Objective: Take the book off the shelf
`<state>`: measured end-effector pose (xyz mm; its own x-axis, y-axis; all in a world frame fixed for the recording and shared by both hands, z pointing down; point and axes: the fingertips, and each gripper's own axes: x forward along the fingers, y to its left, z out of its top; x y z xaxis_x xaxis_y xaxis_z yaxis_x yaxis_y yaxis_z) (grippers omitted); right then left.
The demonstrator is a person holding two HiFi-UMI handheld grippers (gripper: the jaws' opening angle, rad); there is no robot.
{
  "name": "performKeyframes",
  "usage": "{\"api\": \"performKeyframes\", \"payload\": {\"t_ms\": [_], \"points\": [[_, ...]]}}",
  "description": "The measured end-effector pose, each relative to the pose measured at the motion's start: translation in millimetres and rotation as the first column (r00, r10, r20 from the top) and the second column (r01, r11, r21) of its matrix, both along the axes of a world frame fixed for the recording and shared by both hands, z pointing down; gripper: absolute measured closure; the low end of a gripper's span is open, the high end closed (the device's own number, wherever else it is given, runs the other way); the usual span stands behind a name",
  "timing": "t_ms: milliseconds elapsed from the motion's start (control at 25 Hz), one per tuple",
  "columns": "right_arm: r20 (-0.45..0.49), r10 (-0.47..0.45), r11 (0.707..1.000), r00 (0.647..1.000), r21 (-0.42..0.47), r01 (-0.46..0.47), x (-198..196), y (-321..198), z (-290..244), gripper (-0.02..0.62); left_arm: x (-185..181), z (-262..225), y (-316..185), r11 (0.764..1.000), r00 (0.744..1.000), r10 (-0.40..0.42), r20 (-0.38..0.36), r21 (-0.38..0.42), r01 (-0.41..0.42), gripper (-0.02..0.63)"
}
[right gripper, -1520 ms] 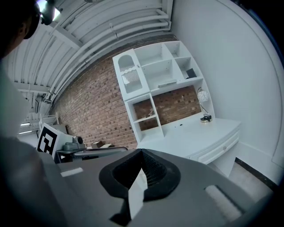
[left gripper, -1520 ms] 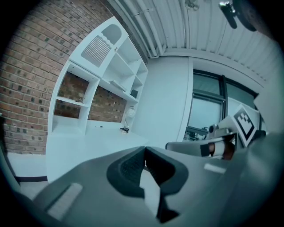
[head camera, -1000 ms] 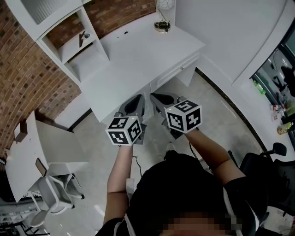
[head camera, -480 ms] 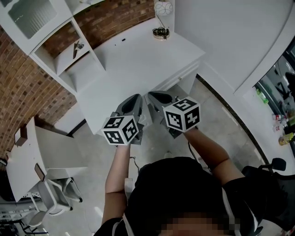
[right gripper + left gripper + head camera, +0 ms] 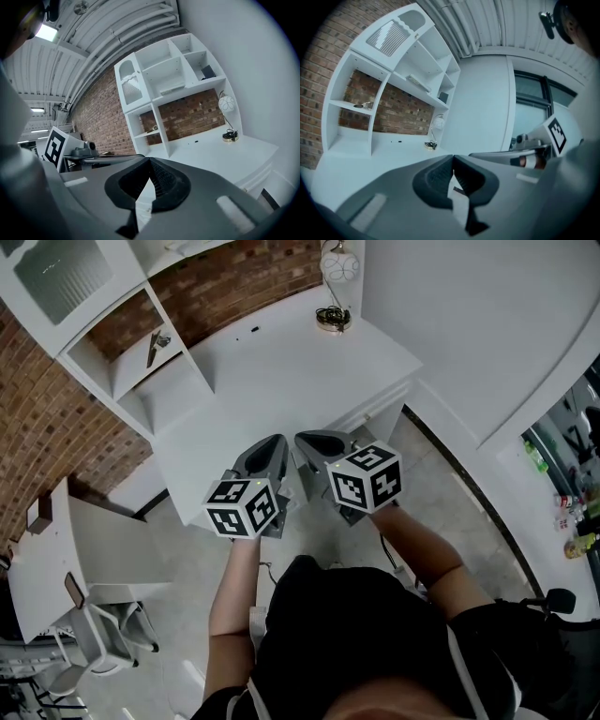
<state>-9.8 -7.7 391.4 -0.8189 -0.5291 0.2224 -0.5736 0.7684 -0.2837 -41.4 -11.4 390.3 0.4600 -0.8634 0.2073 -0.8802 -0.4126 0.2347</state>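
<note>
A white desk (image 5: 281, 371) with a shelf unit (image 5: 112, 352) stands against a brick wall. A dark book (image 5: 207, 71) leans in the top right compartment of the shelves; the left gripper view also shows this book (image 5: 443, 97). A pale flat item (image 5: 172, 89) lies on the shelf beside it. My left gripper (image 5: 277, 442) and right gripper (image 5: 302, 439) are side by side over the desk's front edge, far below the book. Both are shut with nothing between the jaws, as seen on the left gripper (image 5: 453, 159) and the right gripper (image 5: 150, 161).
A lamp with a round white globe (image 5: 339, 266) and a ring base (image 5: 330, 318) stands at the desk's back right corner. A small dark object (image 5: 157, 341) lies on the low left shelf. A second desk (image 5: 47, 559) and a chair (image 5: 103, 634) are at left.
Both grippers have moved forward together from over the floor to the desk's front edge. Their jaws have stayed shut.
</note>
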Motion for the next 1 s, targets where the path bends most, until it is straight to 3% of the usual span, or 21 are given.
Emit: {"api": "performKeyframes", "payload": {"t_ms": [360, 1000], "points": [[0.013, -0.011, 1.000, 1.000, -0.010, 0.011, -14.1, -35.0, 1.3, 0.597, -10.9, 2.6, -38.0, 1.000, 1.000, 0.007, 0.003, -0.001, -0.007, 0.600], [-0.016, -0.012, 1.000, 1.000, 0.020, 0.012, -63.9, -146.8, -15.5, 0.597, -58.9, -17.0, -151.5, 0.999, 0.999, 0.035, 0.030, 0.031, -0.036, 0.600]]}}
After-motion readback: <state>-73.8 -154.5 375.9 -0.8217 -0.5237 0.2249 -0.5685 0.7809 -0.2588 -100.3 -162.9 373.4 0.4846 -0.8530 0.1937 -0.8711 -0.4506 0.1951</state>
